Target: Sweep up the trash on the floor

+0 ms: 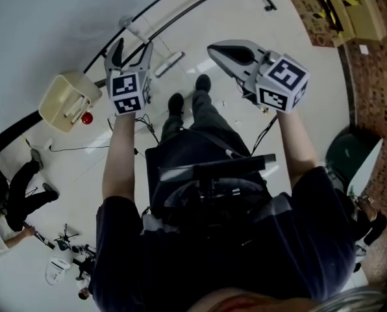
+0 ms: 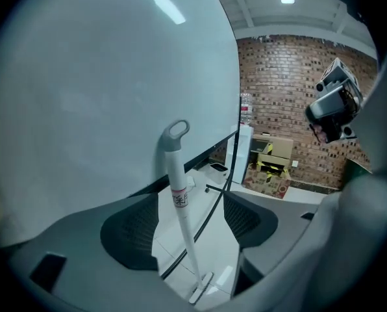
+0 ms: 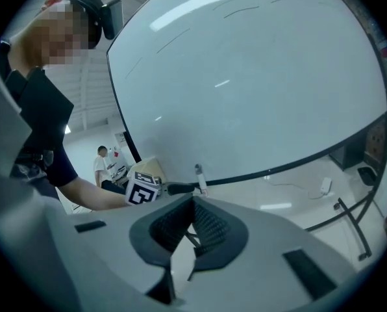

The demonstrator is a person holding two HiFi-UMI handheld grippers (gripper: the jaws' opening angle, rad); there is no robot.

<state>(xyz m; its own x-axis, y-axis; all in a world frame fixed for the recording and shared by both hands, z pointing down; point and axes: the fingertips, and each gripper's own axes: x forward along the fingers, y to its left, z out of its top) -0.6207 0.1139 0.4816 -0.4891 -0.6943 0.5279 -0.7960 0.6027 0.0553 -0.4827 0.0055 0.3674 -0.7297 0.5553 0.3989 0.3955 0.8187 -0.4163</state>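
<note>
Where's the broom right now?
The broom stands against the white wall, ahead of the left gripper; that gripper's view shows it between the open jaws, ungripped.

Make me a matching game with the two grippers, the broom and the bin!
Things:
1. left gripper
2. right gripper
3. broom
4. bin

Descriptions:
A. cream-coloured
B. jaws shut, nothing between them
C. leaning on the wall
D. jaws open

Pairs: 1-D, 2-B, 3-C, 4-A
</note>
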